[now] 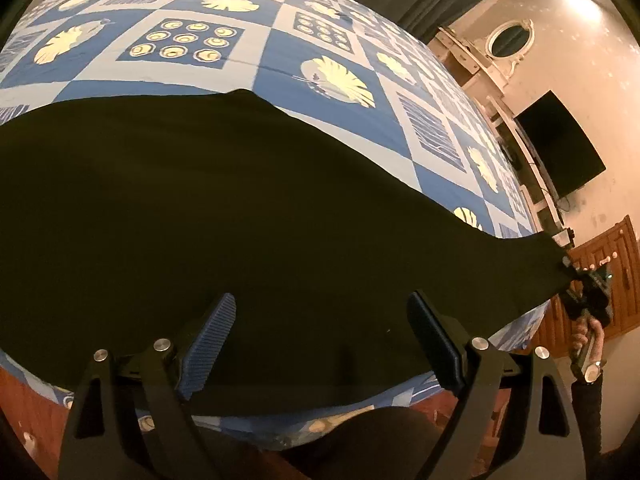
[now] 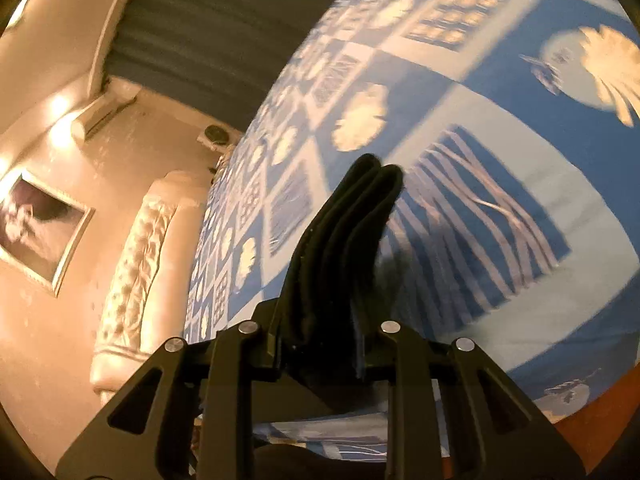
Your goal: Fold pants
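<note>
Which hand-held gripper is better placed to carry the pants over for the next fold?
Right. The right hand-held gripper is shut on the pants, lifting one end. The left hand-held gripper is open above the cloth, holding nothing.

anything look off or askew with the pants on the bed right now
Nothing damaged. The dark pants lie skewed across the bedspread, one end bunched in the shut right gripper; the left gripper is open above them.

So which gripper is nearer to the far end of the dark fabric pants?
Right. The right gripper is shut on that end of the dark fabric pants; the left gripper is open over the near edge.
</note>
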Available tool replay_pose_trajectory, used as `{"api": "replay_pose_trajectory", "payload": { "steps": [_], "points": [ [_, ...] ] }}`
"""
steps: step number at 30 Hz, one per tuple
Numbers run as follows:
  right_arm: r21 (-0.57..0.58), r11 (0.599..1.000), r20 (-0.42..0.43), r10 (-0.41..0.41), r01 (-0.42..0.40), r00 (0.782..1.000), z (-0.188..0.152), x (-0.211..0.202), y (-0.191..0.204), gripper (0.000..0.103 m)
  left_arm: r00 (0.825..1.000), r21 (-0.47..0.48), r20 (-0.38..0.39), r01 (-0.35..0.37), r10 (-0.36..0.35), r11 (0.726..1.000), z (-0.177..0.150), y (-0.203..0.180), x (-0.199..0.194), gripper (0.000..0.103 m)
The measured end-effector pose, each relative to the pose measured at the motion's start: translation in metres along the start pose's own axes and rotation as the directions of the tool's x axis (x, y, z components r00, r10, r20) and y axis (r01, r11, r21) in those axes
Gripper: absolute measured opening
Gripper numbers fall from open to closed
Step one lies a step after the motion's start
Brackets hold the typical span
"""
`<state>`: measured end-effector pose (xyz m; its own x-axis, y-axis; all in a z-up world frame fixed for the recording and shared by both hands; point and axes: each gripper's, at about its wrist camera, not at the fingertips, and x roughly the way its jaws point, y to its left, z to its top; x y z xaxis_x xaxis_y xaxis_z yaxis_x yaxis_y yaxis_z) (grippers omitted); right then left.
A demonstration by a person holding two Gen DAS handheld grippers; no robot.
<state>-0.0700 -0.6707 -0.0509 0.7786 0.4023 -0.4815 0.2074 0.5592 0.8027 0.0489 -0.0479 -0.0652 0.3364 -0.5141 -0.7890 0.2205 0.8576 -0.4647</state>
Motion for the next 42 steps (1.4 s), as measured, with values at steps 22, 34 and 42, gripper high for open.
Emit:
{"api": "replay_pose_trajectory", "payload": {
  "steps": [22, 34, 42],
  "points": [
    [-0.349, 0.937, -0.194, -0.070, -0.002, 0.979, -0.110, 0.153, 0.203, 0.023, 0.999, -0.032, 0.011, -0.043, 0.044, 0.999, 0.010, 0.015, -0.006, 0.086],
    [-0.428, 0.904, -0.330, -0.171, 0.015, 0.928, -0.210, 0.246, 0.224, 0.023, 0.997, -0.069, 0.045, -0.056, 0.060, 0.996, 0.015, 0.024, -0.014, 0.086],
    [-0.474, 0.880, -0.376, -0.224, 0.021, 0.899, -0.249, 0.275, 0.228, 0.023, 0.995, -0.032, 0.061, -0.079, 0.081, 0.996, 0.016, 0.020, -0.015, 0.086]
  ]
}}
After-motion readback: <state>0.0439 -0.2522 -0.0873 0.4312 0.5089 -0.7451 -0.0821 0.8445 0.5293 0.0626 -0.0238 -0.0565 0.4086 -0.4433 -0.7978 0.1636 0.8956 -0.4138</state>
